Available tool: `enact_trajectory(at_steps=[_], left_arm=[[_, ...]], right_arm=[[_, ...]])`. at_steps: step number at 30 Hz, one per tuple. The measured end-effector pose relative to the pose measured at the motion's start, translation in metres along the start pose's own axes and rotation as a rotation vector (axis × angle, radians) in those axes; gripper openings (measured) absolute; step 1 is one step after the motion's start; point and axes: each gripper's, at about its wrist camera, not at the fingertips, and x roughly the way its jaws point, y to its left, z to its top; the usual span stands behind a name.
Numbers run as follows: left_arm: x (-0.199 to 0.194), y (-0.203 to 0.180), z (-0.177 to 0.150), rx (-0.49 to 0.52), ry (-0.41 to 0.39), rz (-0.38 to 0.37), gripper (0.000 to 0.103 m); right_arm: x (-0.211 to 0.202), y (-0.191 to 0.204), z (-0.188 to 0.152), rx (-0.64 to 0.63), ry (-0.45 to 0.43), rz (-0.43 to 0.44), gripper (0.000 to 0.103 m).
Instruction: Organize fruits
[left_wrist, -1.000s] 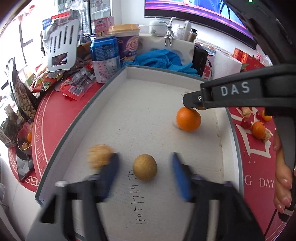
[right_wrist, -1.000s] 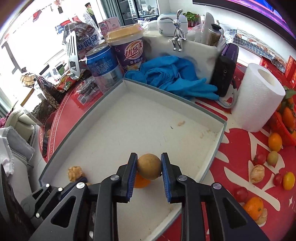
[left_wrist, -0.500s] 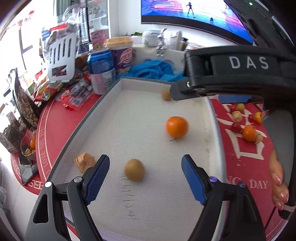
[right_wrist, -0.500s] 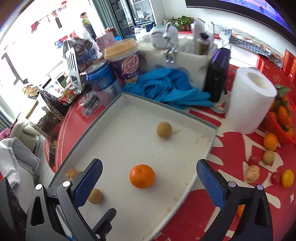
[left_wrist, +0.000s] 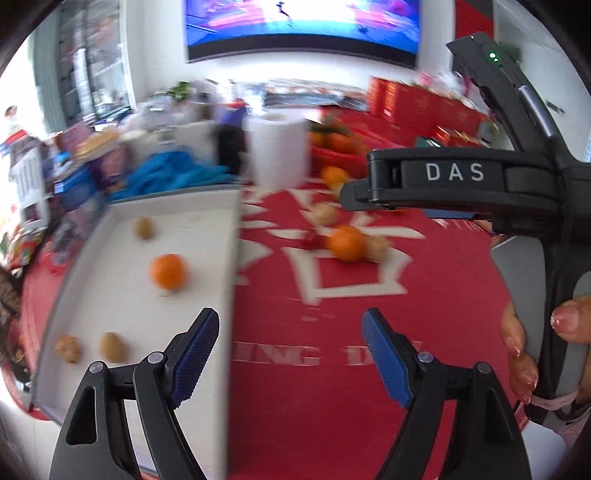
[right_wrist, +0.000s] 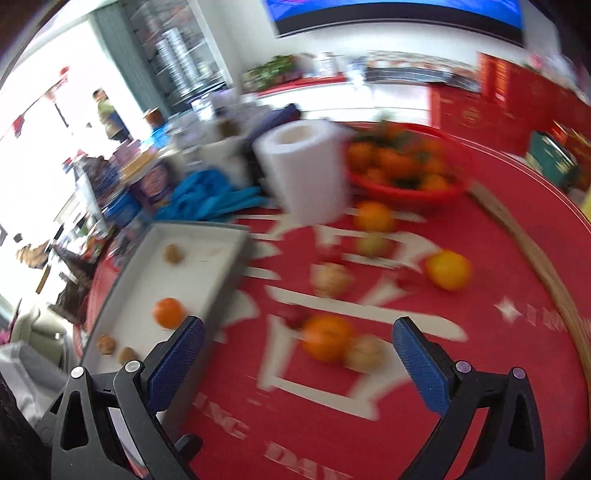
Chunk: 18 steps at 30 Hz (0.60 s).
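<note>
**Both grippers wide open, nothing held, over the red tabletop**

Left wrist view: Left gripper (left_wrist: 290, 356) open wide, nothing between the blue pads. Left pad over the right wall of the white tray (left_wrist: 231, 258), right pad over bare red tabletop (left_wrist: 424, 295). Inside the tray: one orange (left_wrist: 168, 271) near the middle, a small brown fruit (left_wrist: 144, 227) near the far edge, two more brown ones (left_wrist: 112, 347) close to the near left wall. Plenty of free tray floor in between. Out on the tabletop, past the tray's right wall, a loose orange (left_wrist: 345, 243) touching a pale round fruit. Right-hand tool's black body (left_wrist: 454, 181) hanging above them, in the way from above. White paper roll (left_wrist: 277, 147) standing upright past the tray's far right corner. All blurry.

Right wrist view: Right gripper (right_wrist: 295, 360) open wide too, holding nothing. Just ahead between the pads, the loose orange (right_wrist: 327, 341) and its pale neighbour. More loose fruit (right_wrist: 447, 269) farther out, well apart. Red basket (right_wrist: 454, 188) of oranges near the far edge. Round fruits, no long side to tell.
</note>
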Motion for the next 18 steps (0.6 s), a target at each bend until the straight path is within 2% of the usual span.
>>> enact_trajectory(at_steps=[3, 7, 9, 12, 14, 16, 18], left_arm=[[0.017, -0.028, -0.001, 0.030, 0.038, -0.003, 0.083], [0.039, -0.055, -0.008, 0.039, 0.079, 0.004, 0.083], [0.051, -0.063, -0.009, 0.047, 0.094, 0.038, 0.083], [0.057, -0.063, -0.007, 0.023, 0.079, 0.047, 0.085], [0.061, -0.059, -0.004, 0.013, 0.074, 0.045, 0.085], [0.066, -0.057, -0.003, -0.010, 0.069, 0.041, 0.091], [0.071, -0.051, 0.001, -0.044, 0.086, 0.019, 0.097]], right_arm=[[-0.010, -0.034, -0.014, 0.047, 0.000, -0.067, 0.102], [-0.019, -0.074, -0.038, 0.051, 0.003, -0.212, 0.102], [-0.019, -0.096, -0.051, 0.073, 0.017, -0.255, 0.102], [-0.016, -0.119, -0.060, 0.110, 0.023, -0.285, 0.102], [-0.018, -0.122, -0.059, 0.098, -0.003, -0.311, 0.102], [-0.015, -0.123, -0.056, 0.087, -0.004, -0.318, 0.103], [-0.007, -0.120, -0.051, 0.042, 0.006, -0.363, 0.103]])
